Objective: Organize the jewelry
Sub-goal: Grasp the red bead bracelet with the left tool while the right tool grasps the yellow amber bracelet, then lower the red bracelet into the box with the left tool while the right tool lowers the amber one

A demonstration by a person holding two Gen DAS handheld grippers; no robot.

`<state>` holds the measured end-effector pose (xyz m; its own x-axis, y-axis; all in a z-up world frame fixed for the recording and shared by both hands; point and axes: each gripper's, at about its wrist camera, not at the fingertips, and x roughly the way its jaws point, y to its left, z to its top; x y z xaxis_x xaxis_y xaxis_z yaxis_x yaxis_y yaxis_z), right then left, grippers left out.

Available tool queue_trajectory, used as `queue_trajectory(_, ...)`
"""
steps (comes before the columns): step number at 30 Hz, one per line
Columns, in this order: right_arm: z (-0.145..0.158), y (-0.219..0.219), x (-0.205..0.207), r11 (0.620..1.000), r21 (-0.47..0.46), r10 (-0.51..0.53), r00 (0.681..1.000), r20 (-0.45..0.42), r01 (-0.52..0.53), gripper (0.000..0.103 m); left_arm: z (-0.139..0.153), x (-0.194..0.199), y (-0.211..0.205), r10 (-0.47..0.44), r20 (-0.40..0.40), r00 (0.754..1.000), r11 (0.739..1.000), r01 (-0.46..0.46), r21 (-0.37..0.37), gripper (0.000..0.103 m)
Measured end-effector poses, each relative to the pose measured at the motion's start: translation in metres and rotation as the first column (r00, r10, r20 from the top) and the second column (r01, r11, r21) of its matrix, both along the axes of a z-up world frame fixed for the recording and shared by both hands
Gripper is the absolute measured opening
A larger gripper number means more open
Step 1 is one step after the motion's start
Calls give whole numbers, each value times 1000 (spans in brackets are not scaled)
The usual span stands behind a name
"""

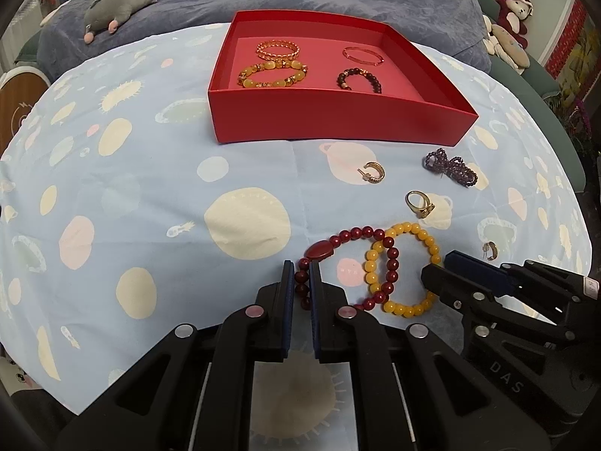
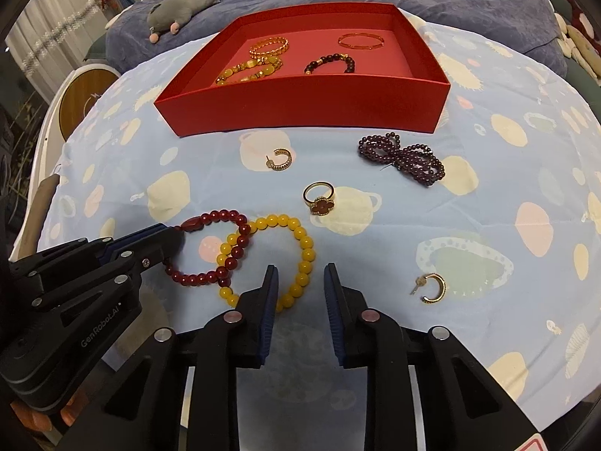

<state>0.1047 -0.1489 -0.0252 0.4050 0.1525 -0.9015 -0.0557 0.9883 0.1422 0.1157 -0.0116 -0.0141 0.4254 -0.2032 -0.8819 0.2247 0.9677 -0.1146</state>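
My left gripper (image 1: pixel 301 282) has its fingers (image 1: pixel 287 282) pinched on the red beads (image 1: pixel 340 267), on the side of the loop next to the big oval bead. My right gripper (image 2: pixel 300 282) has its fingers (image 2: pixel 271 289) spread apart, with nothing held between them. One finger sits inside the loop of the yellow beads (image 2: pixel 270 259) and the other sits outside it, so the near side of the loop lies between them. The two loops cross, and a red strand lies over the yellow one. I think I am on the step of picking up these two bead loops, and I cannot tell yet if they are hooked through each other. Next I should close the right fingers on the yellow beads, then lift both up slowly and see if they come apart. Then they go in the red box (image 1: pixel 338 120), straight ahead of both pairs of fingers, where four bracelets already lie. Beyond the right fingers I see a ring (image 2: pixel 319 197), a purple bead bow (image 2: pixel 402 159) and an earring (image 2: pixel 280 159). Another earring (image 2: pixel 432 287) lies just to the right of the right fingers. They all rest on the blue spotted cloth (image 1: pixel 150 195) and still wait for me.
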Motion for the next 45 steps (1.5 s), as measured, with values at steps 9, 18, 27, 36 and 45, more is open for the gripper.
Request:
queue_trajectory(9, 2, -5, -2, 999, -35, 24, 1000, 15, -23, 7, 1, -1, 1, 5, -1, 1000, 1000, -5, -7, 8)
queue_trajectory(18, 29, -27, -11, 999, -2, -42, 997, 69, 42, 7, 20, -5, 6, 9, 28, 1000, 1000, -9, -22, 8)
queue_trajectory(27, 62, -41, -17, 997, 29, -69, 990, 127, 65, 7, 49, -9, 0, -23, 62, 998, 999, 25, -38, 8)
queue_trajectory(36, 93, -41, -1, 996, 73, -54, 983, 178, 41, 7, 84, 1, -13, -70, 102, 992, 995, 77, -69, 8)
queue_trajectory(45, 127, -41, 69, 996, 87, -37, 968, 248, 16, 7, 121, 59, -34, -99, 154, 983, 981, 122, -150, 8)
